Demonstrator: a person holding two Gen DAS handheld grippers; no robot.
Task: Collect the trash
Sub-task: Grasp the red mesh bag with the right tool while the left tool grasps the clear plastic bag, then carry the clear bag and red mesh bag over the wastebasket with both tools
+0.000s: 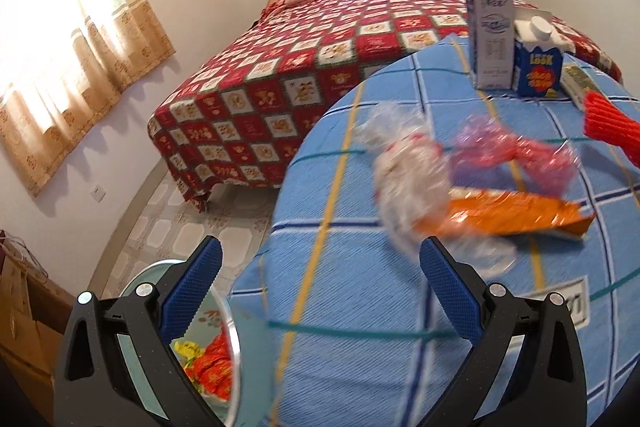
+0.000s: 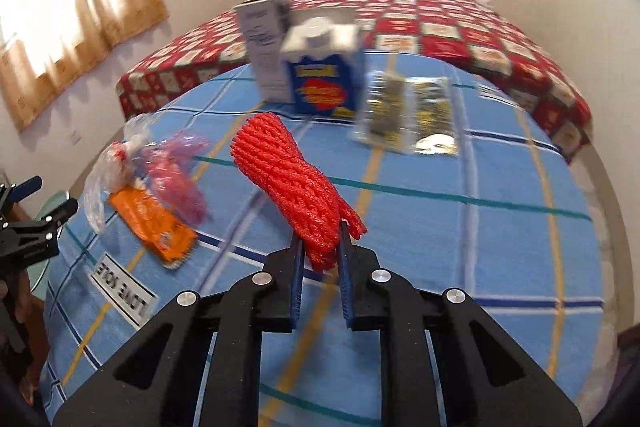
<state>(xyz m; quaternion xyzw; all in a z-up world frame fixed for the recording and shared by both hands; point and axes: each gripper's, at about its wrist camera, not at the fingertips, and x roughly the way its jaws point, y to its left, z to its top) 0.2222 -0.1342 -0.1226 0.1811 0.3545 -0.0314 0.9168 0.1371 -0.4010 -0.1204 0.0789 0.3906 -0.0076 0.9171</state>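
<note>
My right gripper [image 2: 320, 239] is shut on a red foam net [image 2: 288, 171], which sticks up and away from the jaws above the blue checked tablecloth [image 2: 480, 247]. The net's end shows at the right edge [image 1: 608, 127] of the left wrist view. My left gripper [image 1: 320, 251] is open and holds nothing, at the table's near left edge. Just beyond its fingers lie a clear plastic wrapper [image 1: 404, 179], a pink wrapper [image 1: 516, 151] and an orange packet [image 1: 516, 215]. Below its left finger stands a pale teal bin [image 1: 234, 339] with red and yellow wrappers inside.
A tall white carton [image 1: 492, 39] and a blue carton [image 1: 538, 67] stand at the table's far side, with a shiny silver packet [image 2: 408, 111] beside them. A bed with a red patterned cover [image 1: 280, 67] lies behind the table. Tiled floor [image 1: 180, 227] runs between them.
</note>
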